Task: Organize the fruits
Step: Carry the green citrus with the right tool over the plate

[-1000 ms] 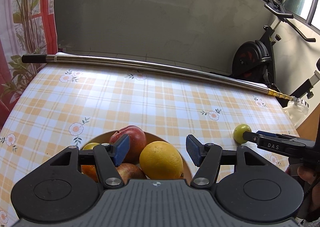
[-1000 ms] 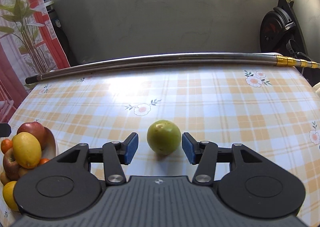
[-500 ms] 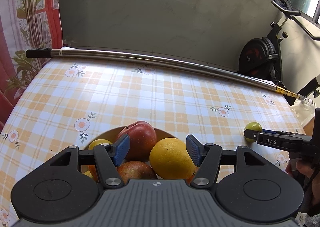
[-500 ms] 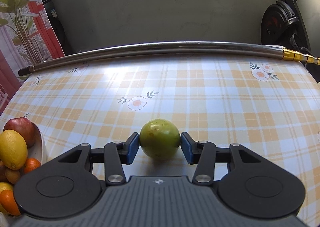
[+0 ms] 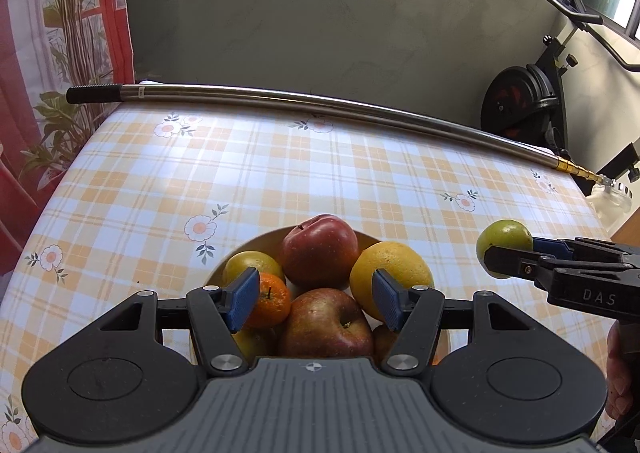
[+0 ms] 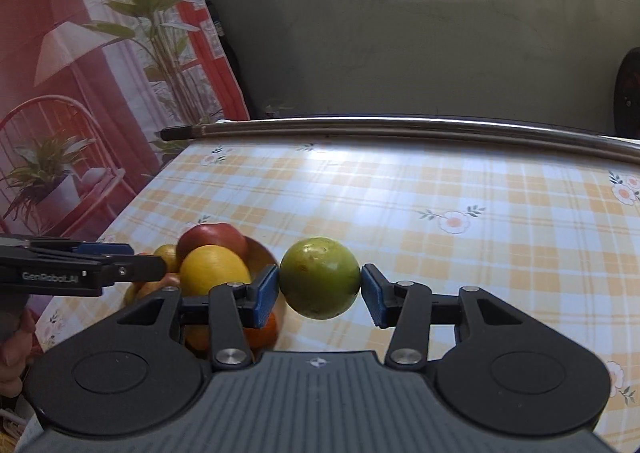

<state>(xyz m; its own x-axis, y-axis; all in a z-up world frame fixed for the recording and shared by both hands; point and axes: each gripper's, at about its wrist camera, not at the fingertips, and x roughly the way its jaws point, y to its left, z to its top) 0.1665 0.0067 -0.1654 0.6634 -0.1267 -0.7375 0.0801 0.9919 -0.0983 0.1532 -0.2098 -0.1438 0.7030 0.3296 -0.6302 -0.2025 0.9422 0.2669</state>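
My right gripper (image 6: 319,289) is shut on a round green fruit (image 6: 320,277) and holds it above the checked tablecloth, just right of the fruit bowl (image 6: 264,253). The same green fruit shows in the left wrist view (image 5: 505,243), held by the right gripper. My left gripper (image 5: 315,299) is open and empty, hovering over the bowl (image 5: 256,249). The bowl holds a red apple (image 5: 319,255), a second apple (image 5: 326,323), a yellow citrus (image 5: 390,277), a small orange (image 5: 272,299) and other fruit.
A long metal pole (image 5: 320,105) lies along the table's far edge. An exercise bike (image 5: 524,101) stands beyond the far right corner. A curtain with plant print (image 6: 100,73) hangs to the left. A grey wall (image 5: 320,13) is behind.
My right gripper closed on the green fruit, lifted it off the table and carried it left toward the bowl. My left gripper stayed open over the bowl and rose slightly.
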